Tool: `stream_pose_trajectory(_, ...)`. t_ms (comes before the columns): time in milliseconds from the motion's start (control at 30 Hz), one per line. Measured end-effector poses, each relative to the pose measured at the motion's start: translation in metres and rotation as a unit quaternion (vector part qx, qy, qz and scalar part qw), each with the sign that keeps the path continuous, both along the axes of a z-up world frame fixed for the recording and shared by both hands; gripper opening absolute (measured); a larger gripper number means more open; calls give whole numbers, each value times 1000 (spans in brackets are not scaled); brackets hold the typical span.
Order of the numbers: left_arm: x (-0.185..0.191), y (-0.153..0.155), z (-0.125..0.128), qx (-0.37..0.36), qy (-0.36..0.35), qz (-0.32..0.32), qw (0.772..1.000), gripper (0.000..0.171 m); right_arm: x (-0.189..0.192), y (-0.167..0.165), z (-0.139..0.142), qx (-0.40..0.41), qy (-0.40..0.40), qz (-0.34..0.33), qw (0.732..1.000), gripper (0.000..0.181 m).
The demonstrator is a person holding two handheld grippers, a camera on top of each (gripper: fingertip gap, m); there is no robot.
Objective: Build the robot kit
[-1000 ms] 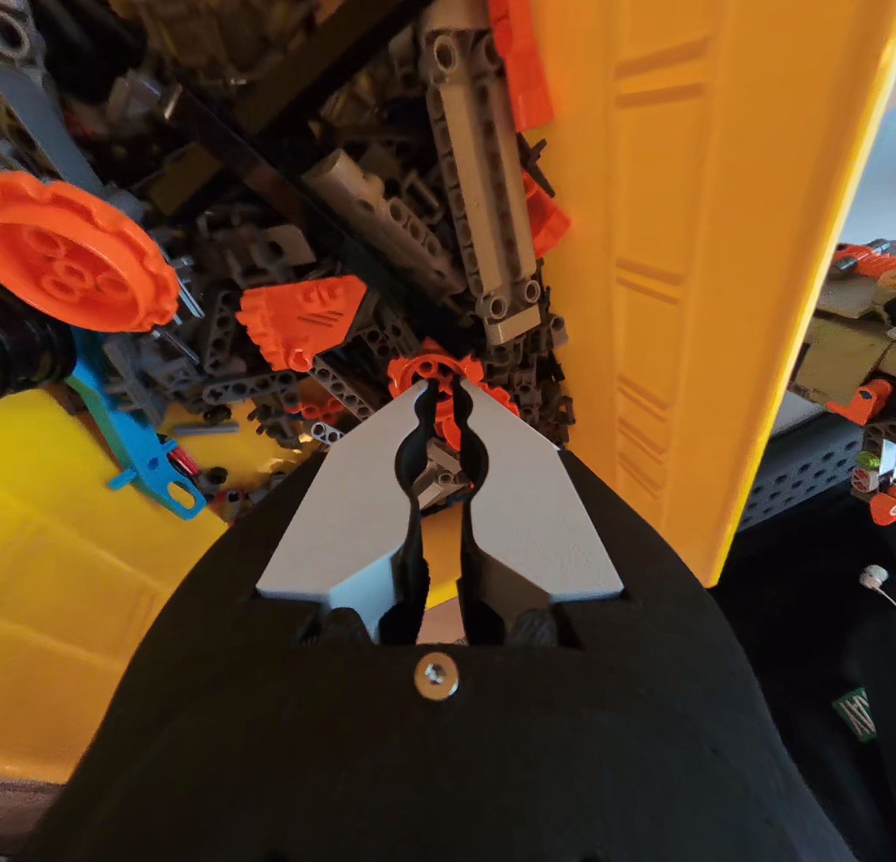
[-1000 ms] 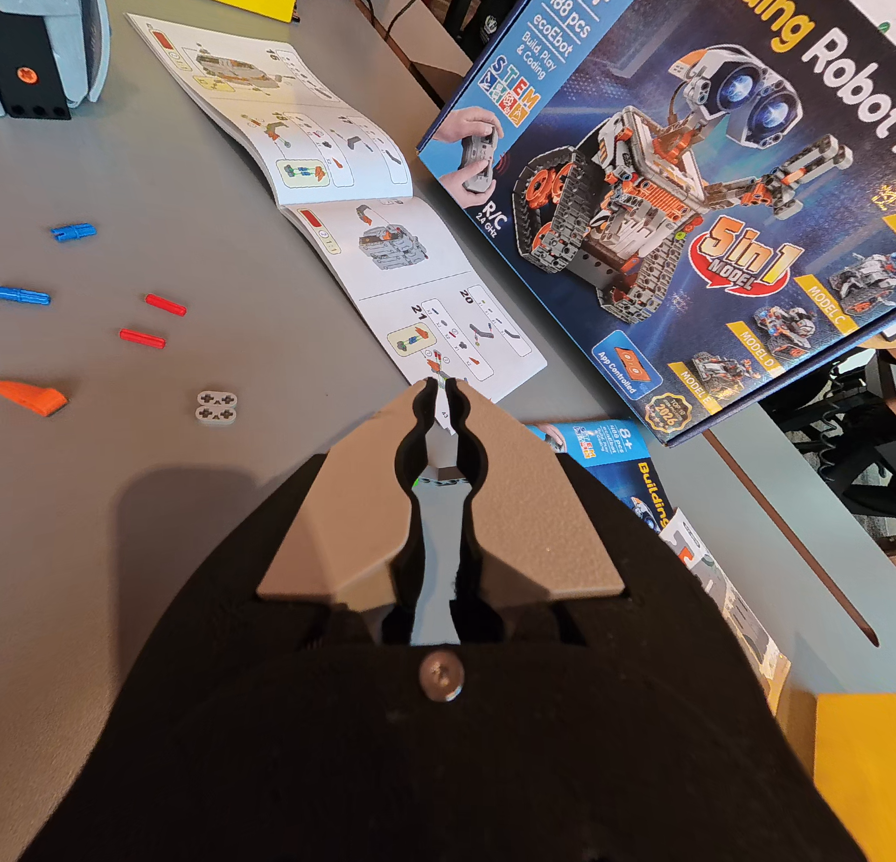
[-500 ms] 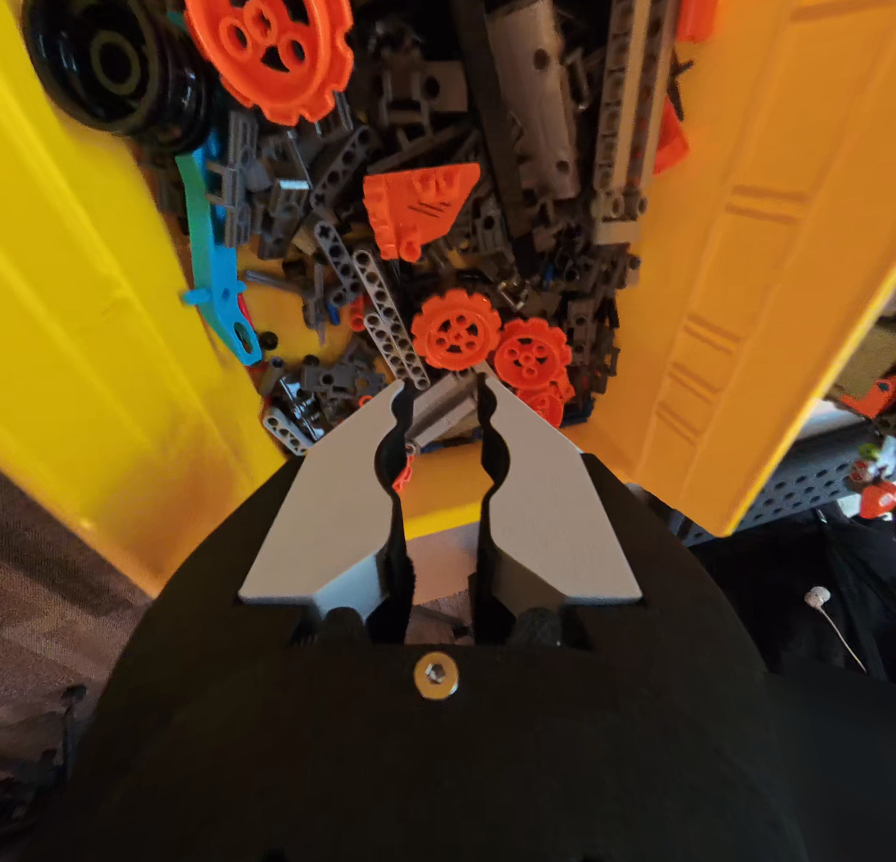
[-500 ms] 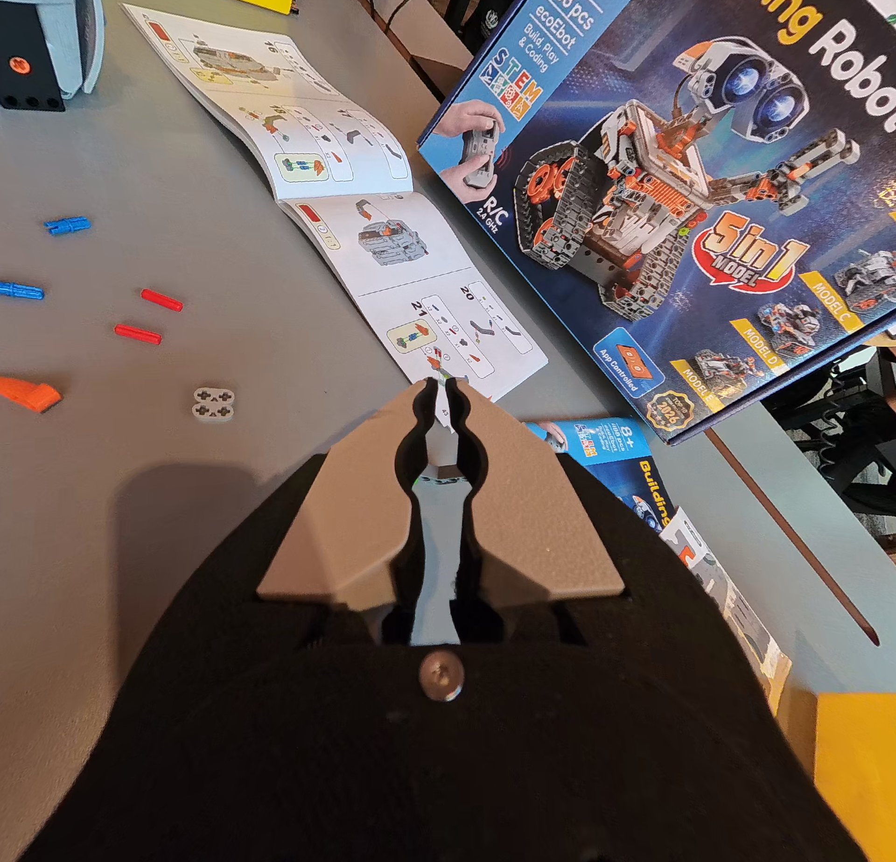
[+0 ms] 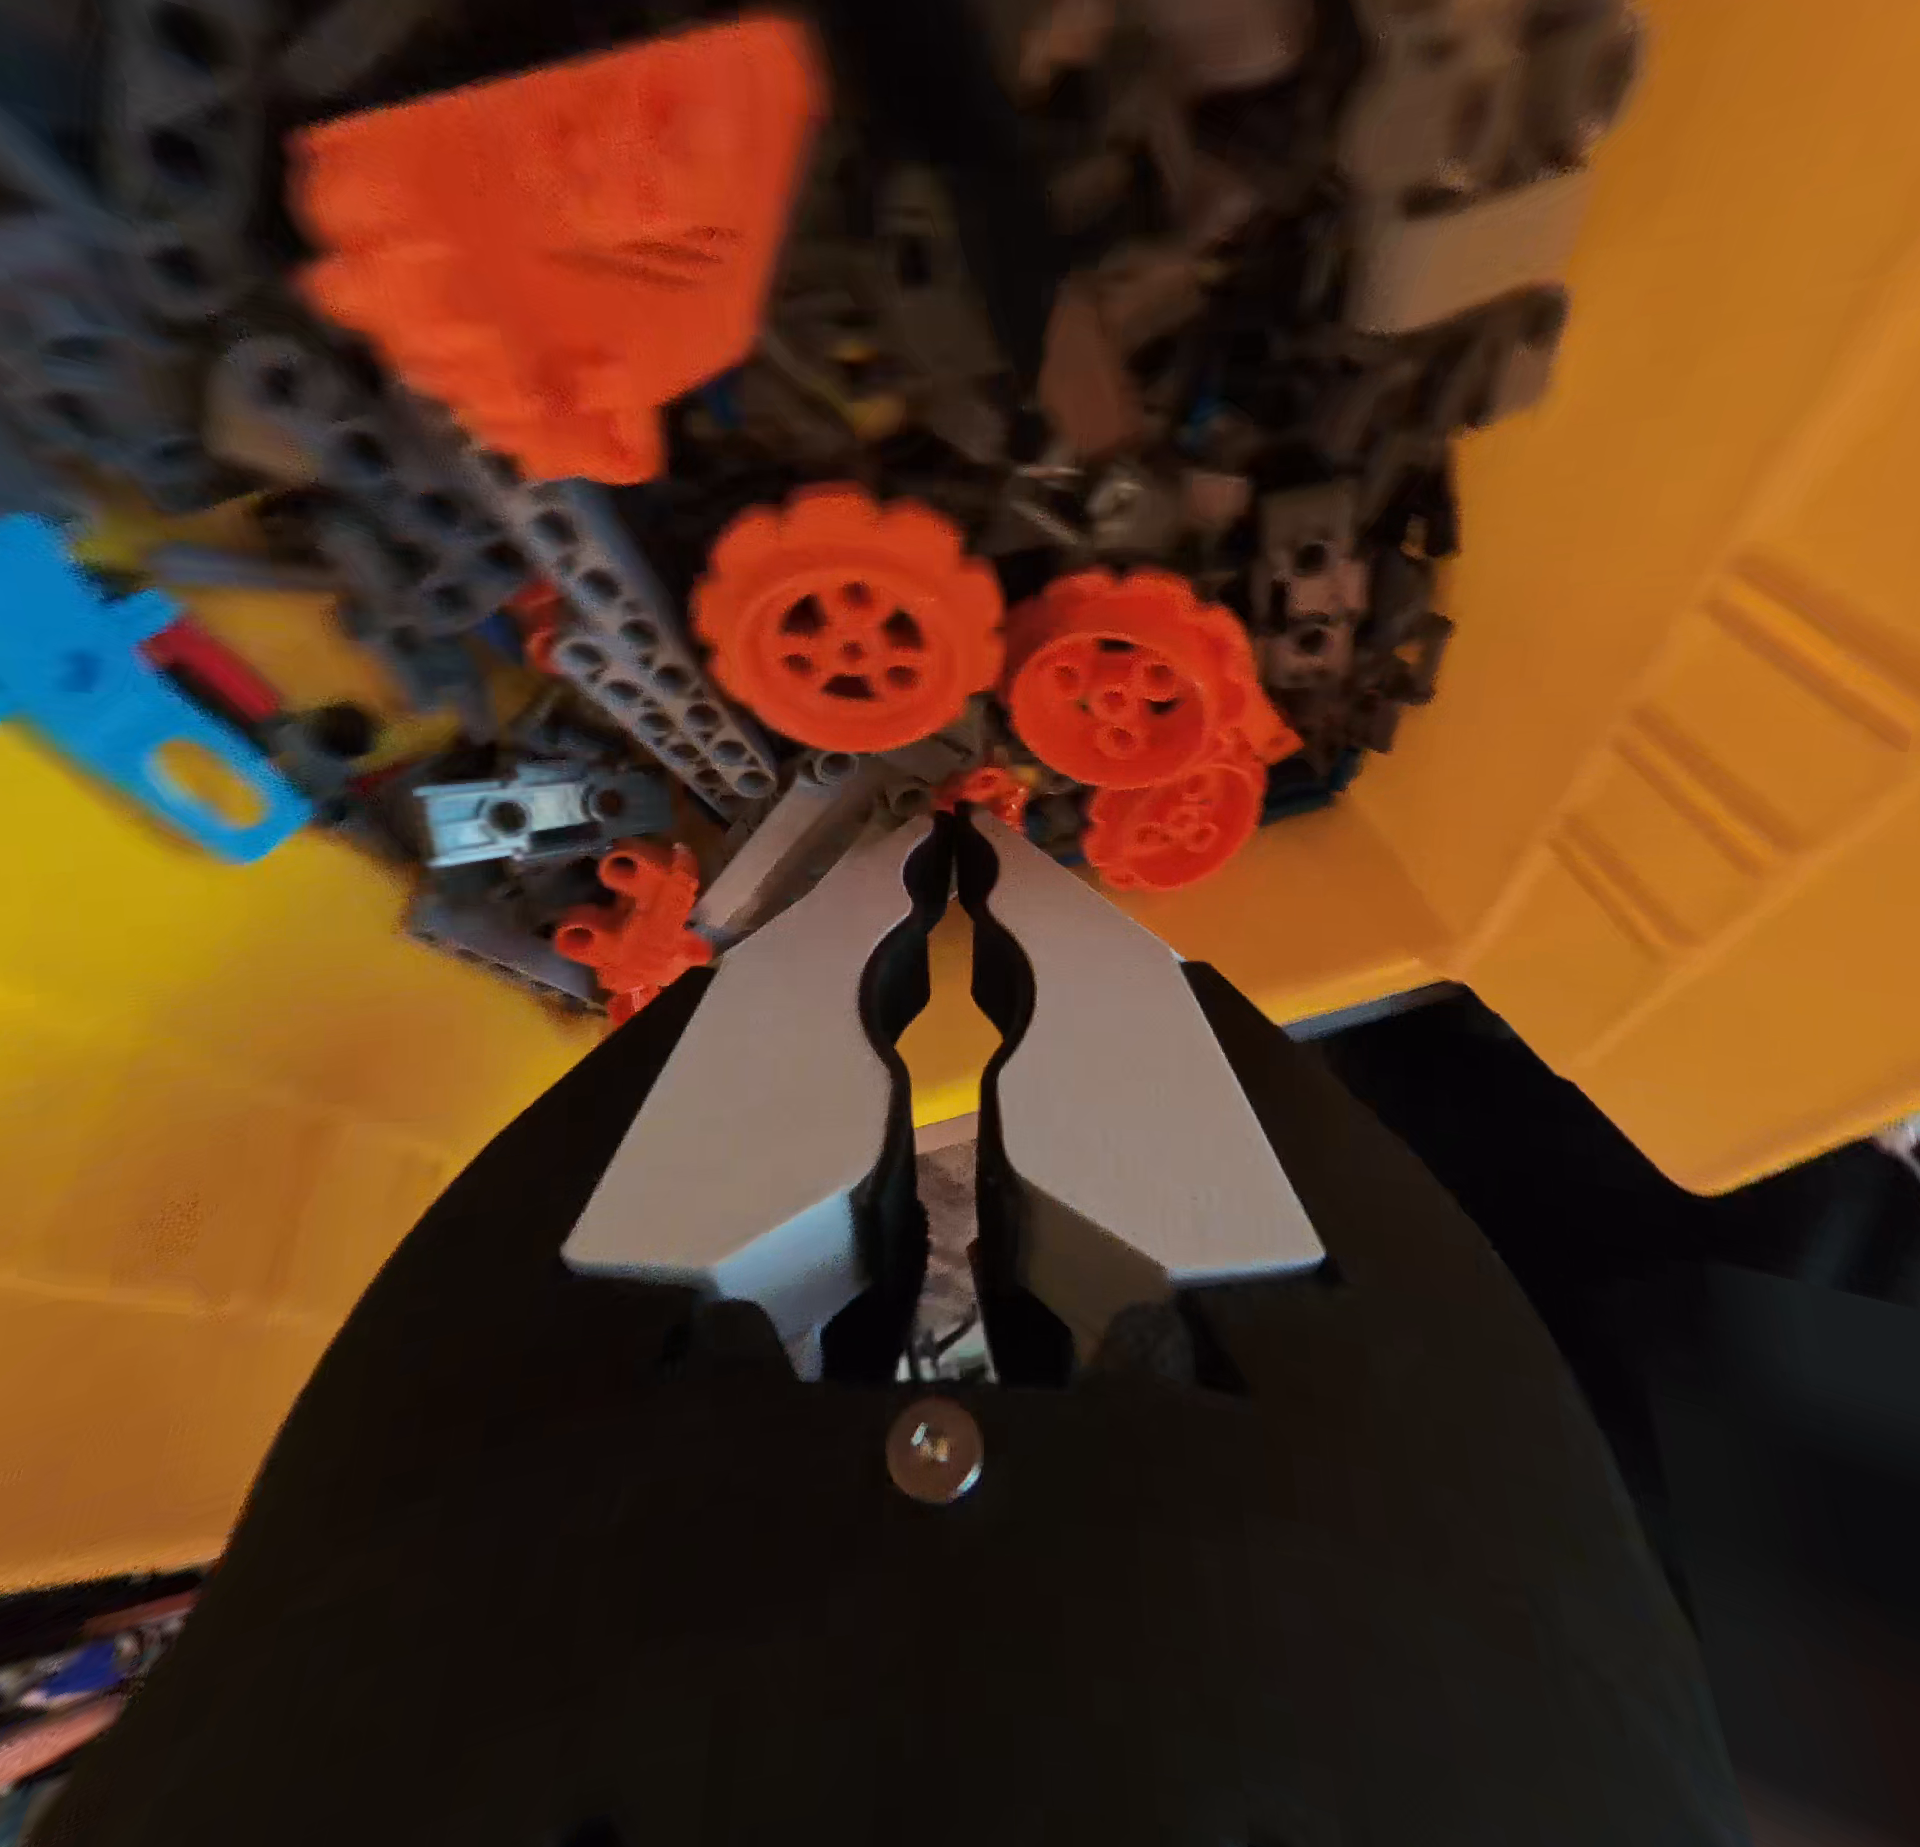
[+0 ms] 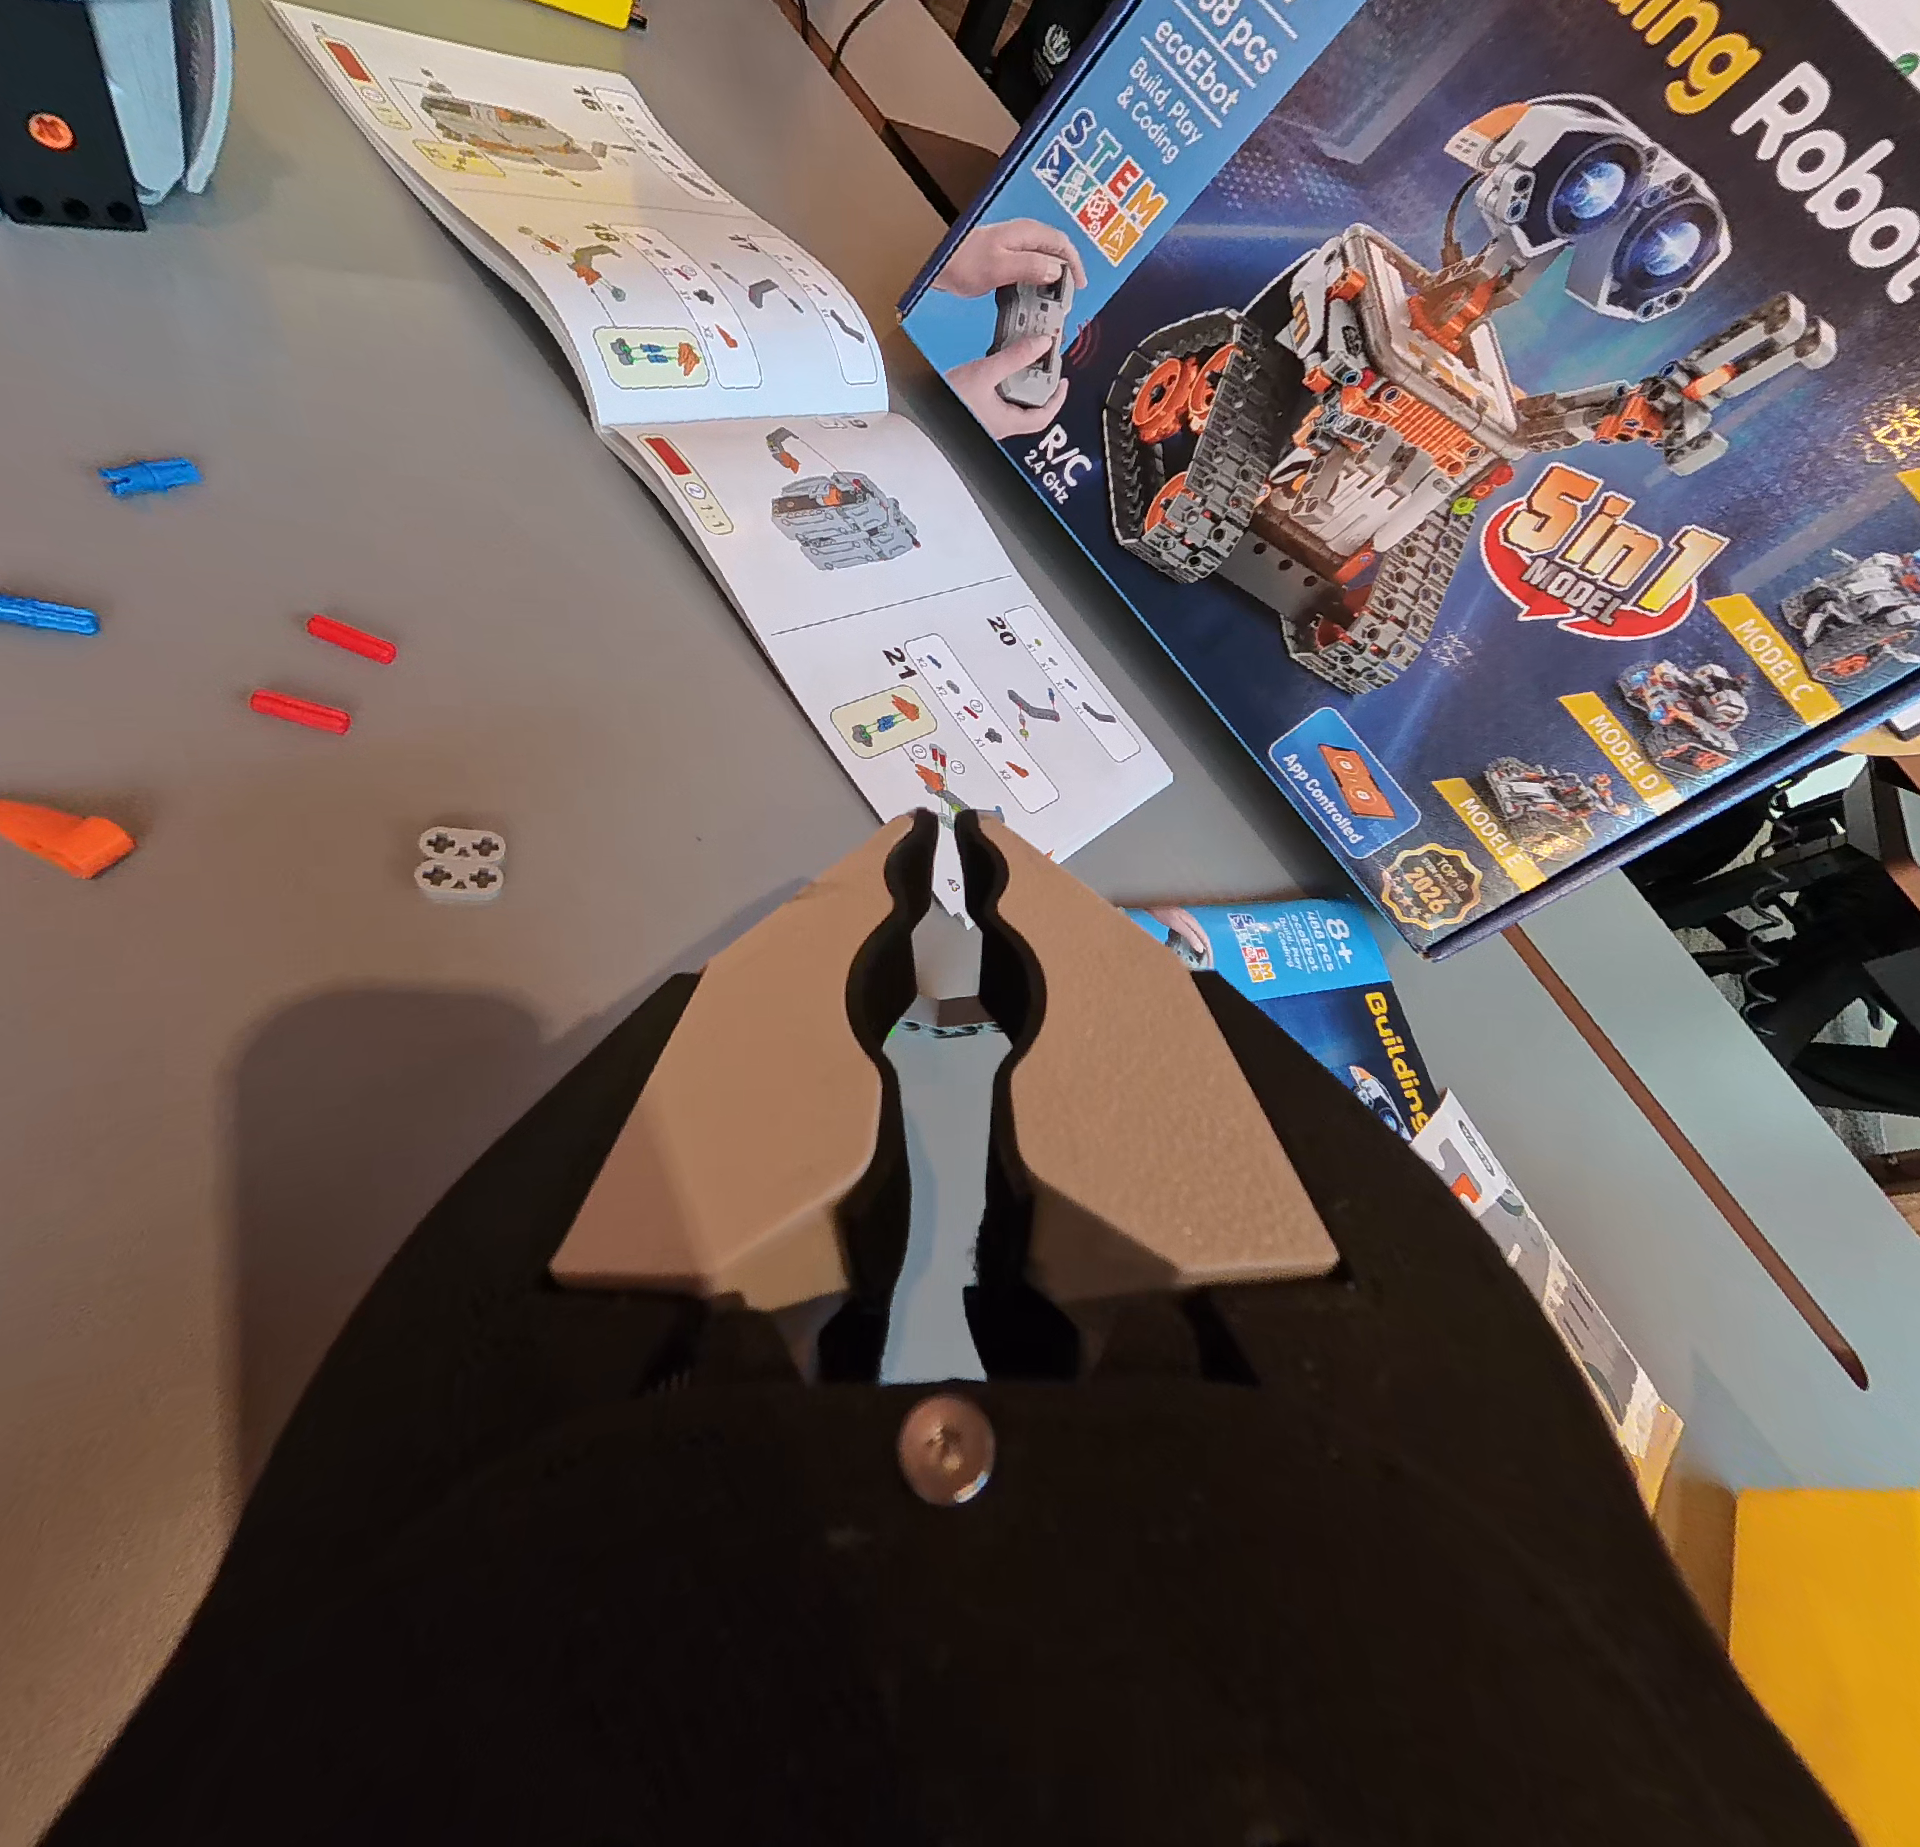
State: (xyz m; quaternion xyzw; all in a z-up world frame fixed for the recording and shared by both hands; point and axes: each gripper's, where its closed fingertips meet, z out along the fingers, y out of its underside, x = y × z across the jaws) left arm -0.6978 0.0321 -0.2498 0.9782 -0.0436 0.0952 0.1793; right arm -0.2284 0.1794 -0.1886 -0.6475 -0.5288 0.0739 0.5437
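The left claw (image 5: 954, 826) is down inside a yellow bin (image 5: 1662, 654), its tips drawn nearly together with just a sliver of gap, right at a tiny orange connector piece (image 5: 987, 789); whether it actually has hold of that piece I cannot tell, the view is blurred. Just past the tips lie 3 orange toothed wheels: one ahead-left (image 5: 847, 644), one ahead-right (image 5: 1117, 680), a third partly under it (image 5: 1174, 831). A grey holed beam (image 5: 644, 644) slants in from the left, an orange panel (image 5: 551, 239) sits farther back, and a blue flat piece (image 5: 125, 696) lies by the left wall.

The right claw (image 6: 938, 823) hangs over the grey counter (image 6: 520, 509), nearly closed, gripping nothing, tips above the corner of an open instruction booklet (image 6: 831, 550). A blue toy box (image 6: 1455, 395) leans to the right. To the left are 2 red pins (image 6: 322, 675), 2 blue pins (image 6: 145, 475), an orange wedge (image 6: 62, 836) and 2 small grey connectors (image 6: 460, 862).
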Motion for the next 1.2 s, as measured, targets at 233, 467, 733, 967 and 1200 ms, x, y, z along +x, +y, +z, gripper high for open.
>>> stream_pose_trajectory(233, -39, -13, 14, 21, 61, 102, 993, 9, -4, -3, -2, 3, -12, 9, 1000, 4)
stream_pose_trajectory(467, -46, -44, 19, -16, 101, 117, 988, 39, -5, -5, -4, 3, -18, 13, 1000, 4)
stream_pose_trajectory(733, -47, -40, 0, -69, 107, 87, 988, 29, -6, -5, -8, -2, -24, 16, 1000, 4)
stream_pose_trajectory(967, -36, 5, 6, 31, 80, 32, 996, 25, -8, -6, -15, -6, -40, 20, 999, 4)
stream_pose_trajectory(1200, -25, 43, 16, 119, 25, 35, 992, 25, -4, -2, -9, 2, -31, 13, 999, 5)
